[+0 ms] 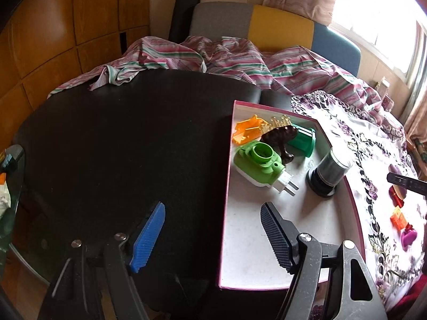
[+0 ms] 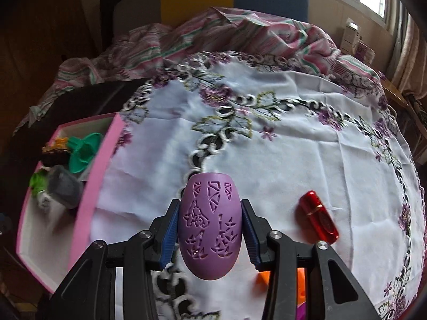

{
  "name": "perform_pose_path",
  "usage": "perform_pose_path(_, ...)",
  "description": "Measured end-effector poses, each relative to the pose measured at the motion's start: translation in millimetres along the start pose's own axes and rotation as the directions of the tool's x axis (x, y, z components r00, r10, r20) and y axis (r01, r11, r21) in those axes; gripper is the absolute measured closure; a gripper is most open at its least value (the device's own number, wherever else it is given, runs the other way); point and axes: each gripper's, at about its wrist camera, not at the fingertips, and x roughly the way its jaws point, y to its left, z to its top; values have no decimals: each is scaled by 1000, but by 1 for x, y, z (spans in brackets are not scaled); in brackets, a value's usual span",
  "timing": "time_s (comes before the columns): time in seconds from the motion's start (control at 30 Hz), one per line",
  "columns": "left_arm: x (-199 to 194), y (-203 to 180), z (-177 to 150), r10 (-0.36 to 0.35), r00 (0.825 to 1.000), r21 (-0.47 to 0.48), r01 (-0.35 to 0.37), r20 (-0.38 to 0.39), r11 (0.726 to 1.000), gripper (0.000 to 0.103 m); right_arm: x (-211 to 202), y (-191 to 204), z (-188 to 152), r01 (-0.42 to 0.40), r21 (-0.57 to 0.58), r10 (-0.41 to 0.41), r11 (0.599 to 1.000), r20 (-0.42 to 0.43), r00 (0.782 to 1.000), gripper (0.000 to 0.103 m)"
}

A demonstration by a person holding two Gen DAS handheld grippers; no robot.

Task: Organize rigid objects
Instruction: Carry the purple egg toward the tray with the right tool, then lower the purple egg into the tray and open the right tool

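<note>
My right gripper (image 2: 209, 226) is shut on a purple egg-shaped cup with cut-out patterns (image 2: 209, 224), held above the white embroidered cloth (image 2: 293, 146). A red metallic tube (image 2: 317, 220) lies just to its right. My left gripper (image 1: 213, 237) is open and empty, over the near edge of the pink box (image 1: 225, 186). The box holds a green plug-in device (image 1: 257, 165), a brown piece (image 1: 280, 138), an orange clear piece (image 1: 246, 130), a green cup (image 1: 303, 141) and a dark cylinder (image 1: 329, 170). The box also shows in the right wrist view (image 2: 88, 194).
A black surface (image 1: 120, 146) lies left of the box. A striped sheet (image 1: 226, 58) is bunched behind. On the cloth to the right lie small orange (image 1: 399, 218) and purple (image 1: 409, 238) pieces. An orange item (image 2: 263, 277) peeks under the right gripper.
</note>
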Motion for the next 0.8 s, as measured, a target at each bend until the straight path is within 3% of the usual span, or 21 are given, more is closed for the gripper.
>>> perform_pose_path(0.1,-1,4,-1,0,1000,-5,0,3,1000,29,-16,45,-3,-108,-70,109,992,14,994,59)
perform_pose_path(0.33,-3,10,-4,-5,1000,-19,5,2,1000,30,-19,149,-14,-308,-197,306,931,-37,951,59)
perform_pose_path(0.5,-4,14,-5,-7,1000,-26,7,3,1000,30,8,187,-10,-337,-172,328,926,-79,941,59)
perform_pose_path(0.8,-4,20,-7,0,1000,-39,0,7,999,30,54,195,-2,-221,-142,211,965,-87,974,59)
